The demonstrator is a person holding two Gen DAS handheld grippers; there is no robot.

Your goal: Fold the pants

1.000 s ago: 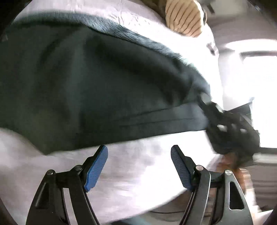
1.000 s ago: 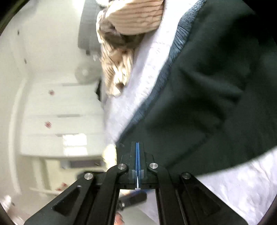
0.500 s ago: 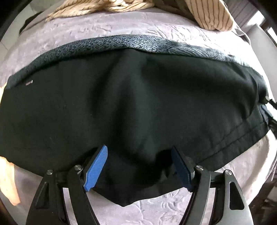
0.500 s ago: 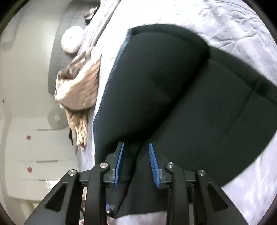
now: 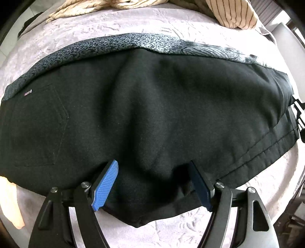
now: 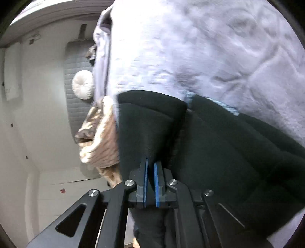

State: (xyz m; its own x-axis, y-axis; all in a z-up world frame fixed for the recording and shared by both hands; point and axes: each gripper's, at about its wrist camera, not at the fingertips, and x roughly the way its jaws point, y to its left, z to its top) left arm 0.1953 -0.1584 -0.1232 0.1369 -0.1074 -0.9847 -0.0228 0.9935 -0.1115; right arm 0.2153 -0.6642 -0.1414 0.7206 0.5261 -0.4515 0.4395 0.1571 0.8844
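The black pants (image 5: 152, 114) lie spread across the middle of the bed, on its pale embossed bedspread (image 5: 114, 24), folded lengthwise so the legs lie stacked, with a back pocket (image 5: 43, 124) and small label showing toward the left edge of the left wrist view and the stitched hem (image 5: 276, 141) running off toward the right edge. A patterned grey garment (image 5: 124, 43) lies under their far side. The cloth looks like a soft, limp, mid-weight weave: it rumples into shallow ridges, will sag between any two holds, and should not slip much on ribbed pads; nothing about it is fragile. Since it drapes, it is best taken at firm doubled places, such as the seamed hem or the folded edge, with both layers pinched together so the lower one does not trail. The left gripper (image 5: 154, 183) points down over the near edge with its jaws standing wide on either side of a hump of the cloth, pads not pressing on it. The right gripper (image 6: 150, 181) is at the hem end, and its blue pads are nearly together, clamped on a fold of the black fabric that rises between them. A striped beige cloth (image 5: 232, 13) lies heaped along the far edge of the bed, and a round white cushion (image 6: 83, 84) rests by the quilted headboard (image 6: 76, 63).
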